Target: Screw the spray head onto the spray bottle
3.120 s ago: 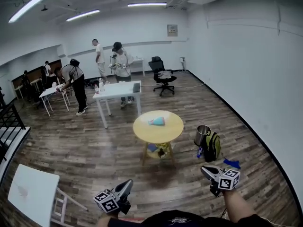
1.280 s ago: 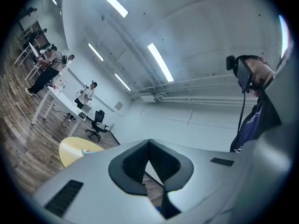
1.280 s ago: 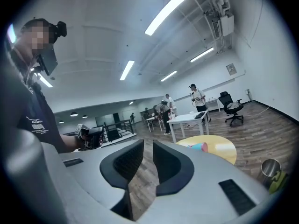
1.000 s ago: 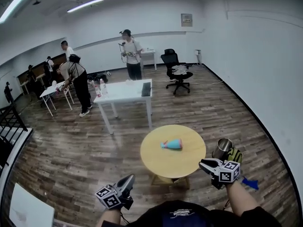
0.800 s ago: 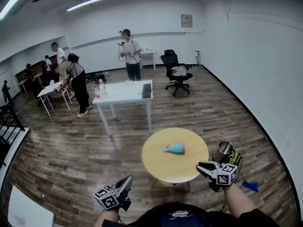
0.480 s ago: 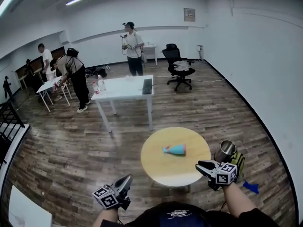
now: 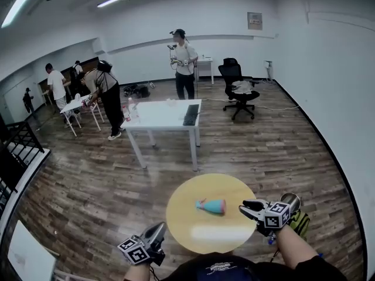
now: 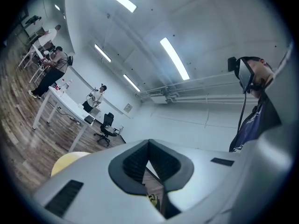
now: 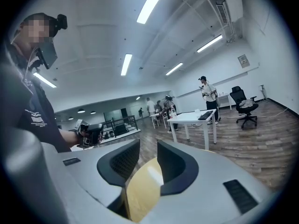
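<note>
Teal spray bottle (image 7: 212, 205) — on its side, round yellow table (image 7: 186, 227)

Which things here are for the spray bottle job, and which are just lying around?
For the job:
spray bottle, lying on the round yellow table

Just lying about:
white table
keyboard on it
black office chair
metal cup
green bag

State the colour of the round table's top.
Round table: pale yellow, shown best in the head view.
</note>
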A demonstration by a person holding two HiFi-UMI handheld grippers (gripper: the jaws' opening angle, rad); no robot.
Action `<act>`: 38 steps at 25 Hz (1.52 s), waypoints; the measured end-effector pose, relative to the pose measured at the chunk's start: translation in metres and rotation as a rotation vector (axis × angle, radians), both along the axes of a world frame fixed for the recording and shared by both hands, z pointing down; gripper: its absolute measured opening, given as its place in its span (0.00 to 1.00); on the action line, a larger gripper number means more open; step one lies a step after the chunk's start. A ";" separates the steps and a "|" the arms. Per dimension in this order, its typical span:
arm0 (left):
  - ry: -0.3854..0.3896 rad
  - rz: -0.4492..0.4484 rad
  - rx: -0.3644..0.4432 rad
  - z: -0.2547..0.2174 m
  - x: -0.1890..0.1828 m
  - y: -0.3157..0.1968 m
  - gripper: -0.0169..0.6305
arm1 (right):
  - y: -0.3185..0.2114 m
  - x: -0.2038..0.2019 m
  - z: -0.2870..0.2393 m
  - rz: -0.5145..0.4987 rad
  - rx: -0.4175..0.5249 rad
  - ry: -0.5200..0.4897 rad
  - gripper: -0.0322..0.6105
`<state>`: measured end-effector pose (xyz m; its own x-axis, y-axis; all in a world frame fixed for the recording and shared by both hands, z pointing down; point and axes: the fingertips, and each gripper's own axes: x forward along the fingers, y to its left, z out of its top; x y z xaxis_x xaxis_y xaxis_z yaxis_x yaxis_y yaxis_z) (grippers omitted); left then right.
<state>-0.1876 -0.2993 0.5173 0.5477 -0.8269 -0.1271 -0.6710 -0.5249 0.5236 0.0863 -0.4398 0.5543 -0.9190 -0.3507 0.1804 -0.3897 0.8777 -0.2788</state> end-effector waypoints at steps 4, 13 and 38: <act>-0.005 -0.012 -0.012 0.004 0.040 -0.030 0.04 | -0.042 0.020 0.016 -0.050 -0.014 0.026 0.29; 0.002 -0.006 -0.067 0.033 0.017 -0.100 0.04 | -0.103 -0.021 0.069 -0.120 -0.025 0.134 0.36; 0.005 0.221 -0.136 0.090 -0.049 -0.246 0.04 | -0.192 -0.119 0.232 -0.194 -0.017 0.627 0.68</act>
